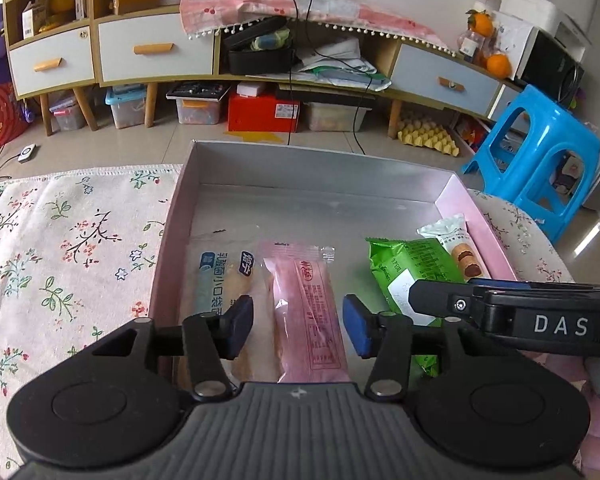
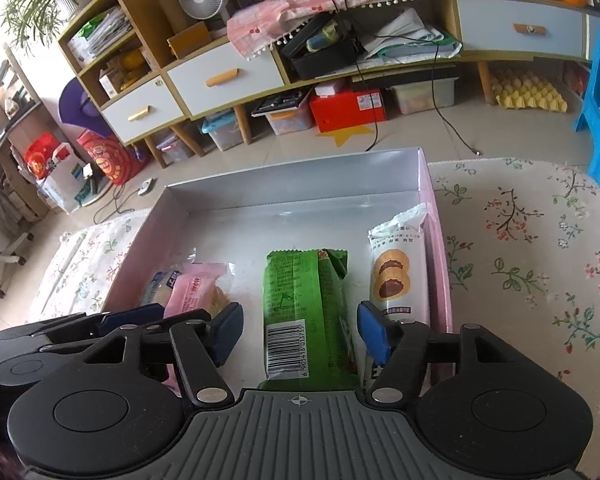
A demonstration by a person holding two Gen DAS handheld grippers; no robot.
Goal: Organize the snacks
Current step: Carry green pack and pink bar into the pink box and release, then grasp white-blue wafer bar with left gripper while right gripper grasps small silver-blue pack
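Observation:
A pink box with a silver inside [image 1: 204, 160] [image 2: 292, 184] lies on the flowered cloth and holds several snack packs side by side. My left gripper [image 1: 298, 330] is open over the pink pack [image 1: 308, 304], with its pads clear of the wrapper on both sides. A clear pack with blue print [image 1: 216, 276] lies to its left. My right gripper [image 2: 298, 334] is open over the green pack [image 2: 306, 308], which lies between the fingers untouched. At the box's right wall rests a white biscuit pack [image 2: 400, 272] [image 1: 458, 246]. The right gripper's arm [image 1: 520, 312] shows in the left wrist view.
The flowered cloth [image 1: 60, 264] [image 2: 532, 264] covers the table on both sides of the box. Beyond the table stands a low cabinet with drawers [image 1: 156, 50], storage bins under it, and a blue plastic stool [image 1: 540, 152] at the right.

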